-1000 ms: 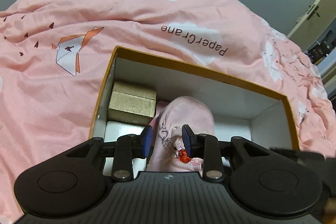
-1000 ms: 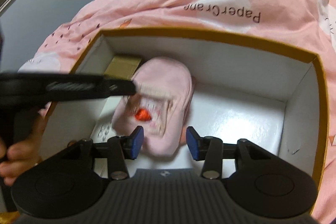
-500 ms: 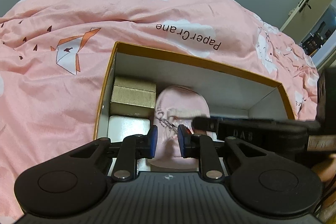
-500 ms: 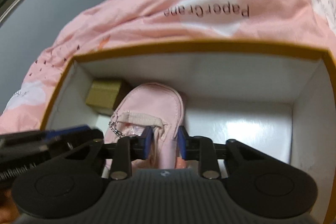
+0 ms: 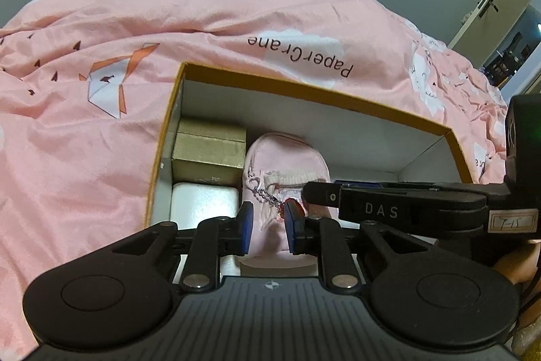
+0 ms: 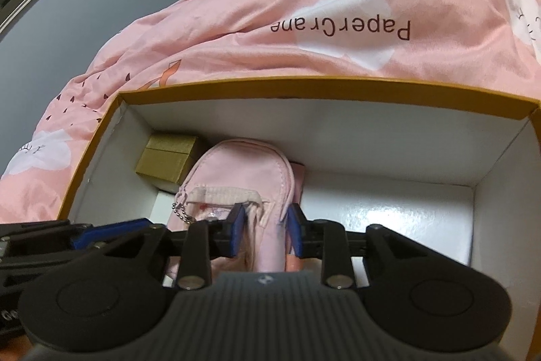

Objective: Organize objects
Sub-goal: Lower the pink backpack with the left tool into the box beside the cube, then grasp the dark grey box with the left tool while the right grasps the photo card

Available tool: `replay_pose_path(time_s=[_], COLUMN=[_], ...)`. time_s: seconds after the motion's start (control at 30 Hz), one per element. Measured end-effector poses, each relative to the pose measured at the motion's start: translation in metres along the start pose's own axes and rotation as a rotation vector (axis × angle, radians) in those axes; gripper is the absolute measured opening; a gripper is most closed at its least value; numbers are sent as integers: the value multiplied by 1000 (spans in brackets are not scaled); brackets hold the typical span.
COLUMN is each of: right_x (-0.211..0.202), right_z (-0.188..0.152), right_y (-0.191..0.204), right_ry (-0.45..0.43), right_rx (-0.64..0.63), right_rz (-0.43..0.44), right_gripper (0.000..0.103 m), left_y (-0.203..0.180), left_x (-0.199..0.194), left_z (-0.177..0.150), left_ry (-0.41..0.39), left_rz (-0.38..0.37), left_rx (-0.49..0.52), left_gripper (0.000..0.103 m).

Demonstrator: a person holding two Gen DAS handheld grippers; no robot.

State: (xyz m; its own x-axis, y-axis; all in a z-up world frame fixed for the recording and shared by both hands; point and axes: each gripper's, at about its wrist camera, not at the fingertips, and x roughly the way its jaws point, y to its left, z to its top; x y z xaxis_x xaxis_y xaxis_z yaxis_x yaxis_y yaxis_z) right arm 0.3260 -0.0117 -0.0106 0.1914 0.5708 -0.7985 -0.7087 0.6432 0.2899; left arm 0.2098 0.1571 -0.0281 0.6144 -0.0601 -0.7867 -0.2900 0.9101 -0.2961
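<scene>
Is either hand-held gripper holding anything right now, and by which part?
Left hand-held gripper: closing on the pink pouch at its near front, beside the keychain. Right hand-held gripper: straddles the pouch's near right edge, jaws opening; a firm hold cannot be told.

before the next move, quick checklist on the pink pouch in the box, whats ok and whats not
1. Pink pouch inside the orange-rimmed box: ok.
2. Left gripper narrow, pouch fabric between its fingers: ok.
3. Right gripper firm on the pouch: not ok, it is opening, fabric between its fingers.
4. Gold box clear of the pouch: not ok, they sit side by side, touching.
5. Free floor to the pouch's right: ok.
6. Red charm clear of the left fingers: cannot tell.
</scene>
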Motion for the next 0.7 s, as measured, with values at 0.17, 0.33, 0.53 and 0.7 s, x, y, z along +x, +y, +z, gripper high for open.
replay_pose_path(time_s=[0.17,0.33,0.53,0.7], right_x=[-16,-59,-134,-181], right_z=[-2,-14,-61,-124], right_y=[1,11,12,4], right_ry=[-26,-106,-214,-219], right_rx=[-8,-54,-35,11], right_rz=[-18,-42,-48,-116], right_gripper=[40,44,48,48], left_y=[-5,-24,-50,-72], left_x=[-20,-55,-96,-104], left_z=[-3,-15,-51,-89], left_ry=[-40,-105,-166,-105], left_rz=[-18,-38,-95,-190], left_rx=[32,123,246,315], left_gripper=[22,22,23,23])
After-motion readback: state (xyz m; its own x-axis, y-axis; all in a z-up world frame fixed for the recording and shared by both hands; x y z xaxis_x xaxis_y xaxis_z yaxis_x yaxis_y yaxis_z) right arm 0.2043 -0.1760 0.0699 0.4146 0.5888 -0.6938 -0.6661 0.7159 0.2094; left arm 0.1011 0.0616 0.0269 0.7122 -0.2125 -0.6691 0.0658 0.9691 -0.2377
